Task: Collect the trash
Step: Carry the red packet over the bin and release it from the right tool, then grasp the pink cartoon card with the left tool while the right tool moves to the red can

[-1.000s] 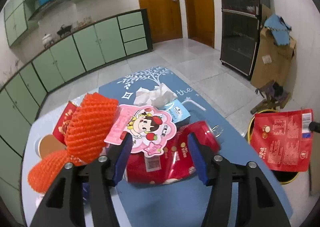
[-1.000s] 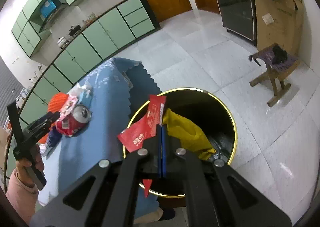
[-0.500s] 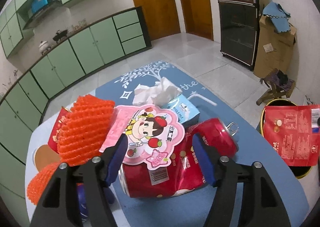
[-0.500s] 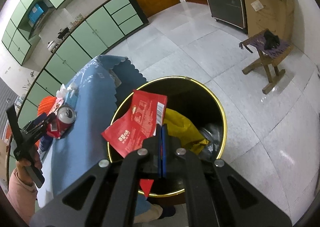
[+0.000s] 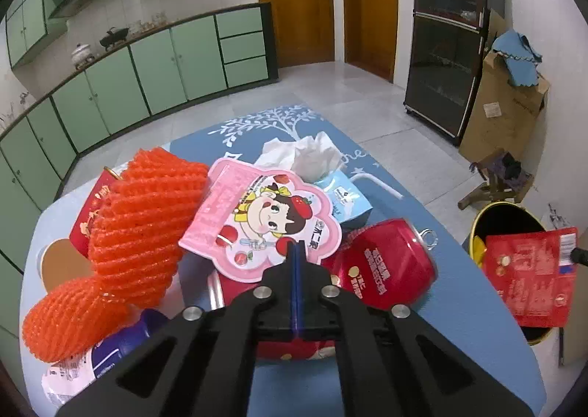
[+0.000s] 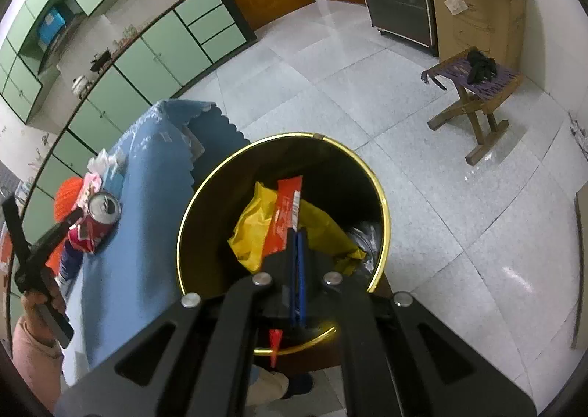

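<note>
A pile of trash lies on the blue table point(image 5: 459, 314): a pink cartoon wrapper point(image 5: 264, 218), a red can point(image 5: 382, 266), orange foam nets point(image 5: 143, 229), a tissue pack point(image 5: 345, 196) and a blue bottle point(image 5: 117, 347). My left gripper point(image 5: 296, 251) is shut on the lower edge of the pink wrapper. My right gripper point(image 6: 297, 236) is shut on a red snack wrapper point(image 6: 284, 222) and holds it over the black bin point(image 6: 205, 218) with a gold rim. A yellow bag point(image 6: 253, 229) lies inside the bin.
The bin point(image 5: 477, 225) stands on the floor just off the table's right edge. A wooden stool point(image 6: 474, 86) and a cardboard box point(image 6: 477, 1) stand beyond it. Green cabinets point(image 5: 154, 75) line the far wall.
My left gripper has closed from wide open onto the pink wrapper. My right gripper has moved over the bin's mouth, and the red wrapper has turned edge-on and hangs inside the rim.
</note>
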